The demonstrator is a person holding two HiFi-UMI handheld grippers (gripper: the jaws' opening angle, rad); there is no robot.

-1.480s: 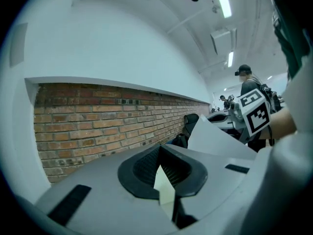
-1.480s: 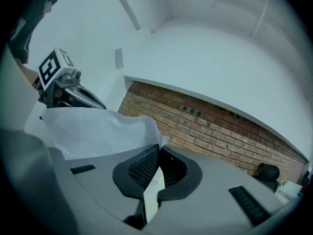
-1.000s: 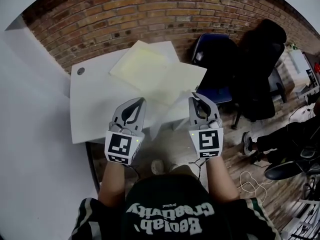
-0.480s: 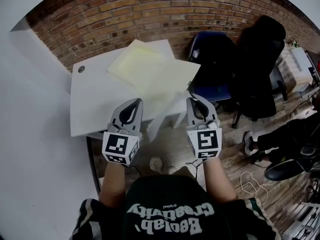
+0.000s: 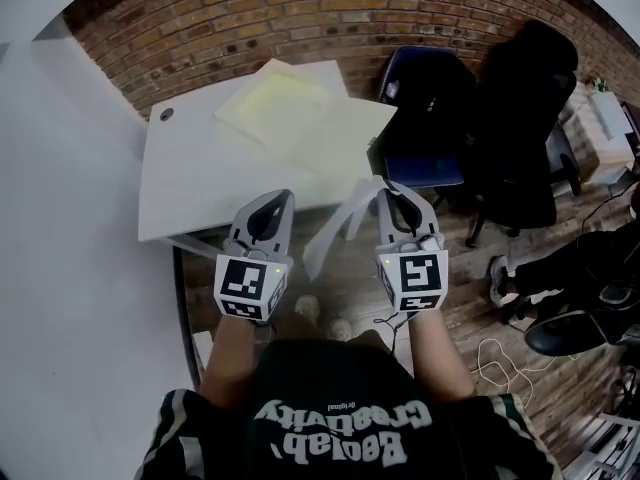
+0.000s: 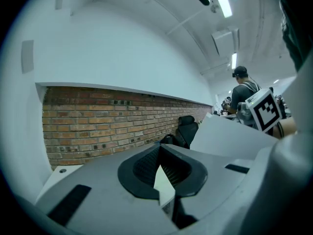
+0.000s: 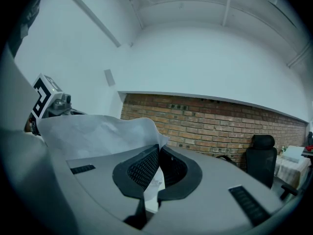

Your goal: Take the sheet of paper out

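The right claw (image 7: 159,149) clamps a white paper sheet (image 7: 98,131), brick wall (image 7: 220,126) behind.

The shirt (image 5: 335,433) carries white print, upside down in the head view: "Creativity" in an arc, a larger word that looks like "Beolab", and a small word that seems to read "Original". The left cube (image 5: 247,286) and right cube (image 5: 414,280) each bear a black-and-white square marker, with no letters.
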